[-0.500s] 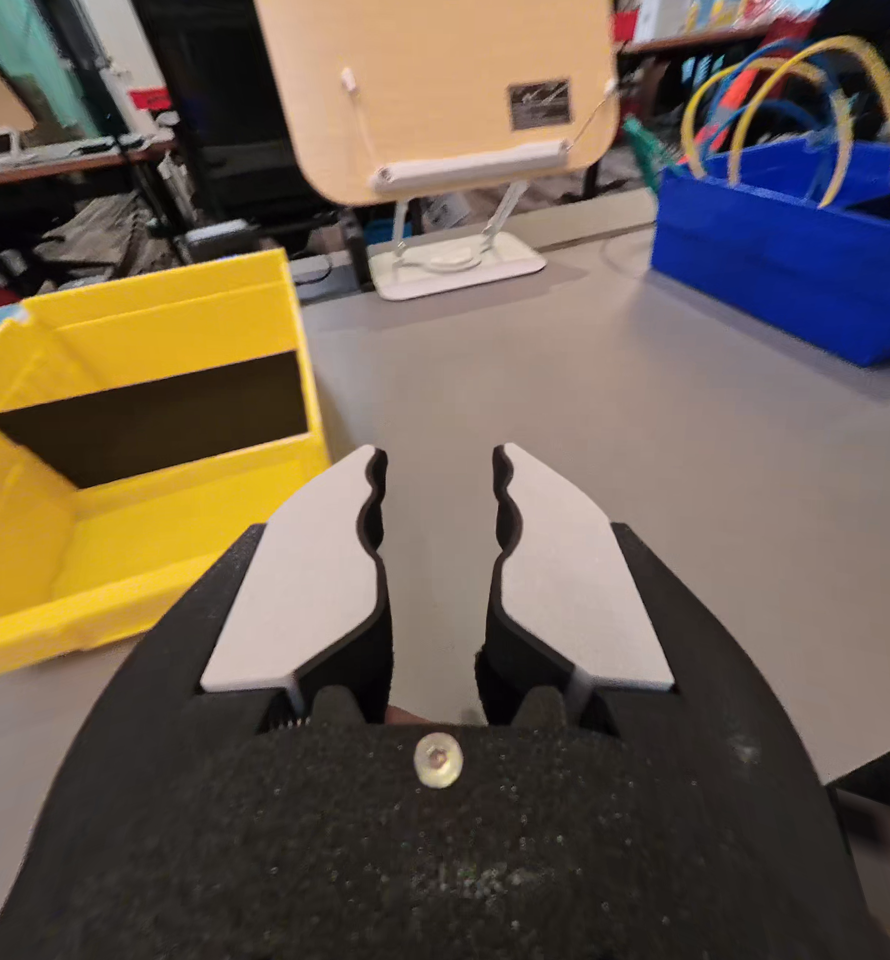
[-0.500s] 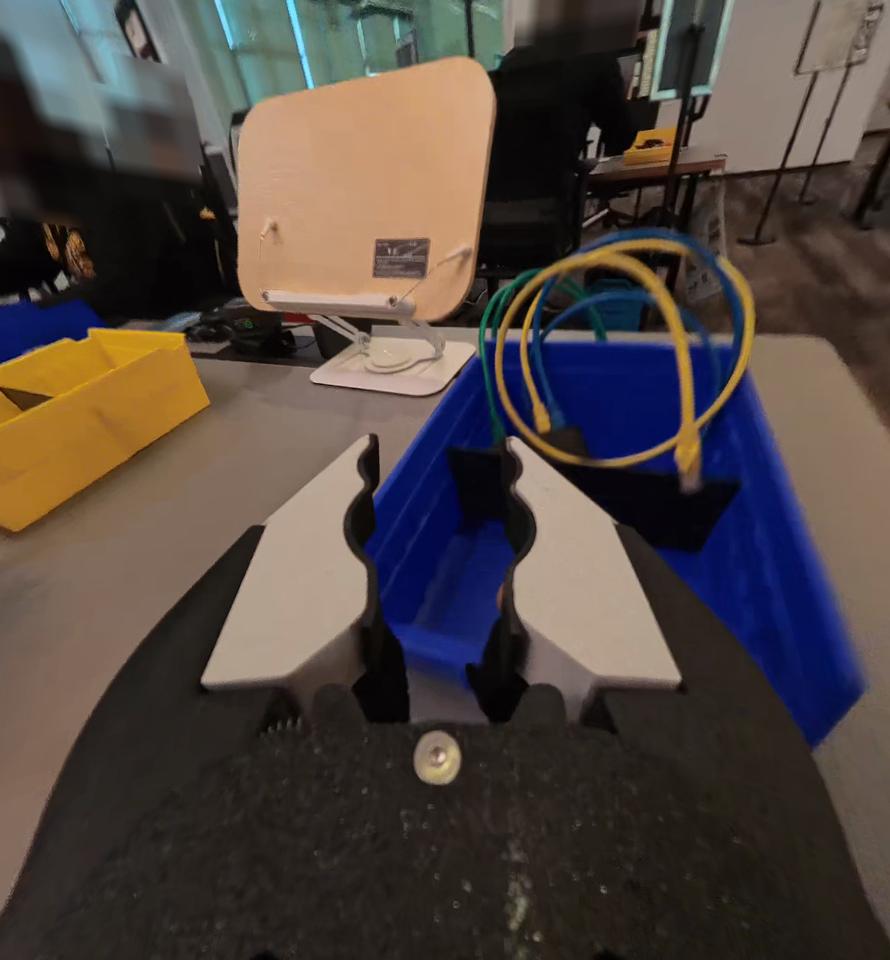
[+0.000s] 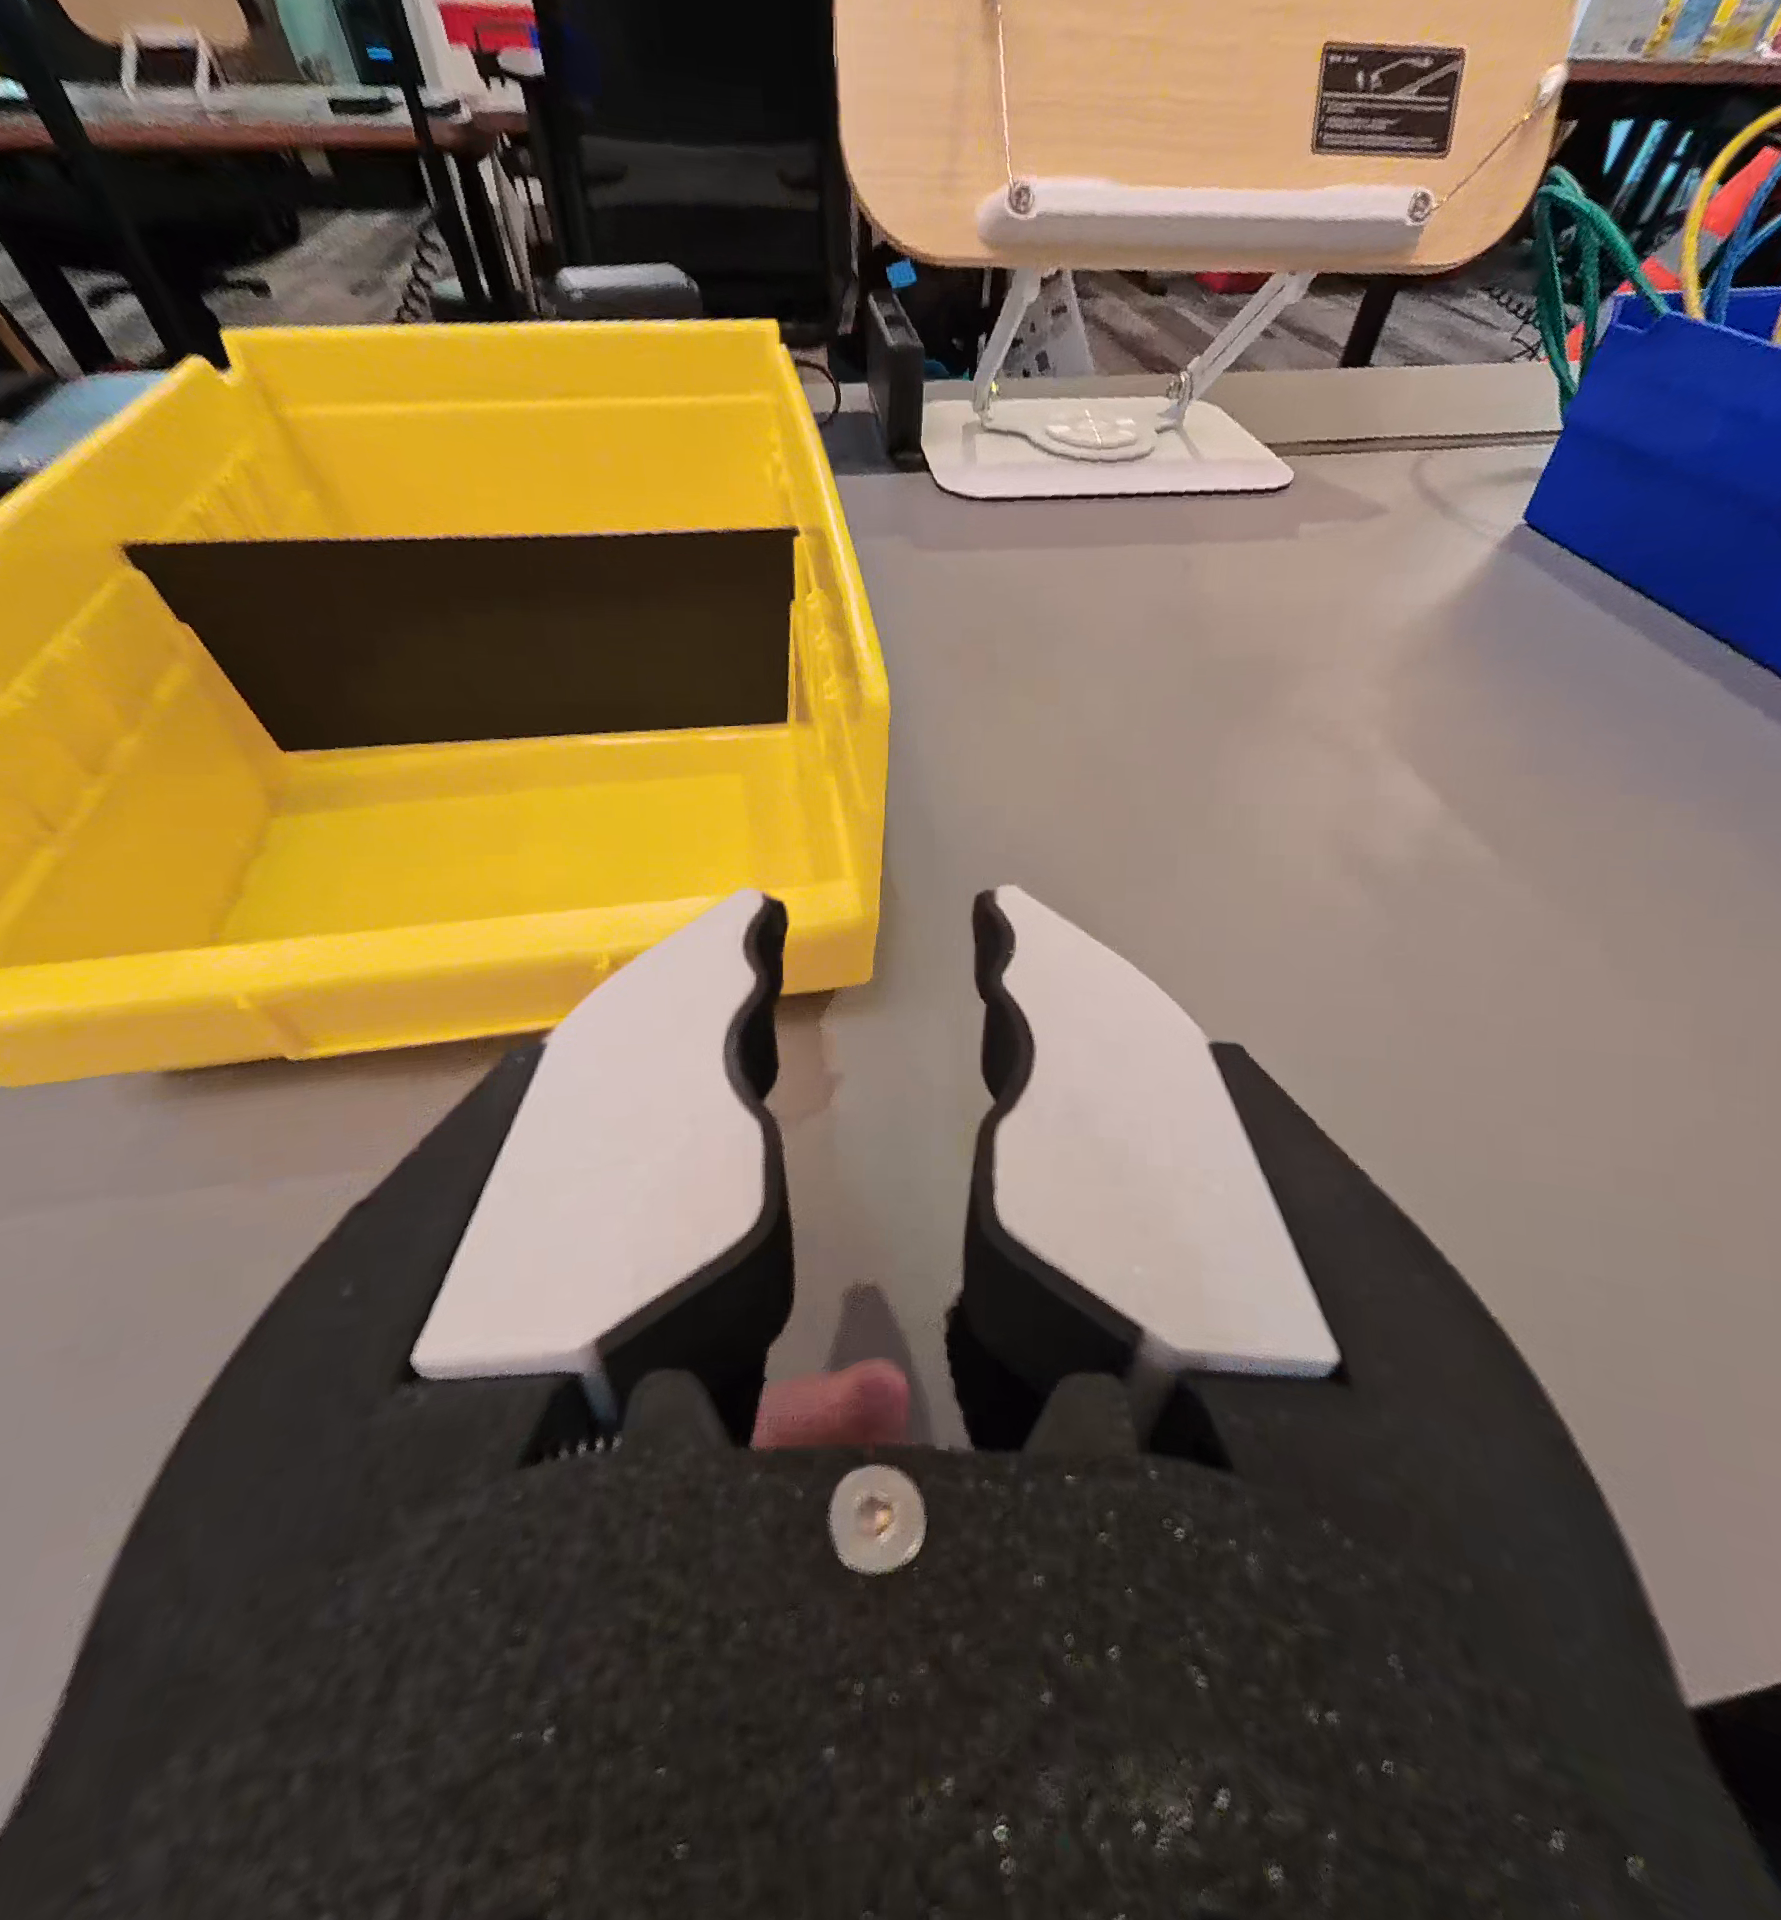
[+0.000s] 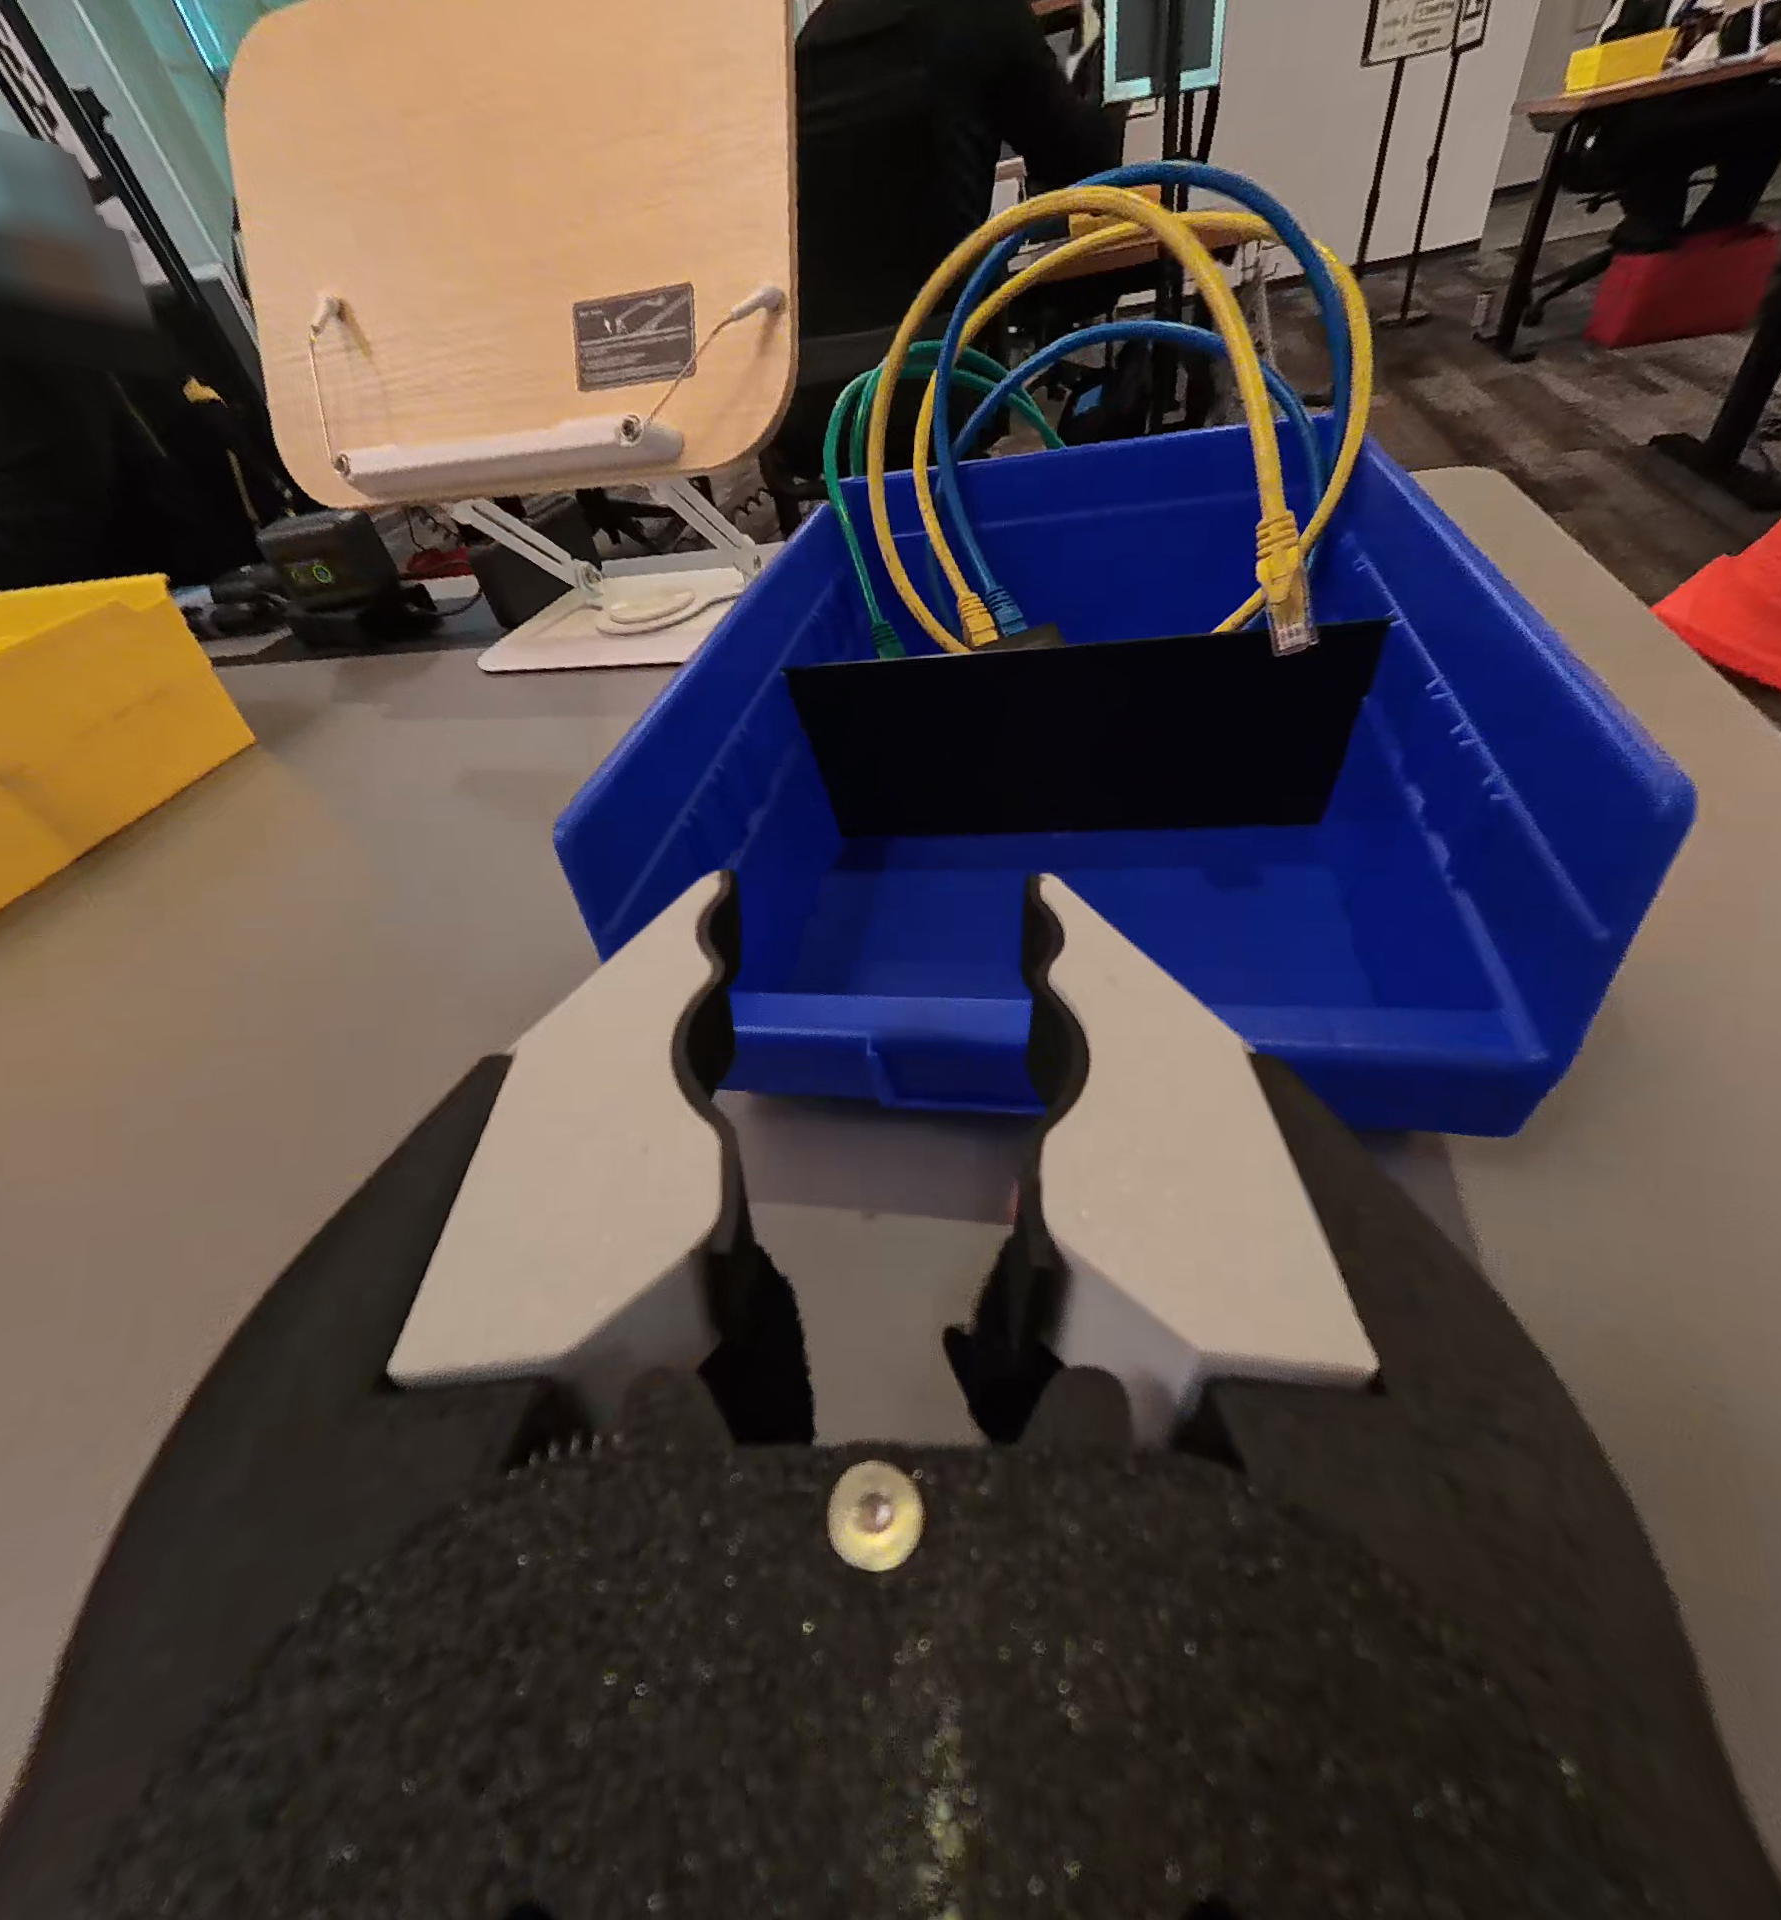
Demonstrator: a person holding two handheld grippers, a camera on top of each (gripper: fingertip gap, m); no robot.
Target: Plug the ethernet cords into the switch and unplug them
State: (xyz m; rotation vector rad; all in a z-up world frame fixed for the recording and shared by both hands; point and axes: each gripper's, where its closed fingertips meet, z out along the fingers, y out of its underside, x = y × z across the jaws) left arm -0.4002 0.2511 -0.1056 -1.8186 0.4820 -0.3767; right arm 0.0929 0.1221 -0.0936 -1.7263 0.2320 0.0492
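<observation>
- Left claw (image 3: 878, 914) spread, holding nothing, above the counter (image 3: 1281, 831); yellow bin (image 3: 346, 935) just ahead-left
- Right claw (image 4: 878, 894) spread, holding nothing; blue bin (image 4: 1488, 1039) just ahead
- Cords (image 4: 1353, 343) loop up beyond its black divider (image 4: 1073, 738), ahead of right claw

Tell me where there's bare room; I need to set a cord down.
Free: grey table between yellow bin and blue bin, before the wooden stand; also both bins' front compartments. Crowded: behind the blue bin's divider, where cords loop.

Grey table (image 3: 1281, 831); behind it, desks (image 4: 1675, 83) on dark carpet (image 4: 1488, 405).
</observation>
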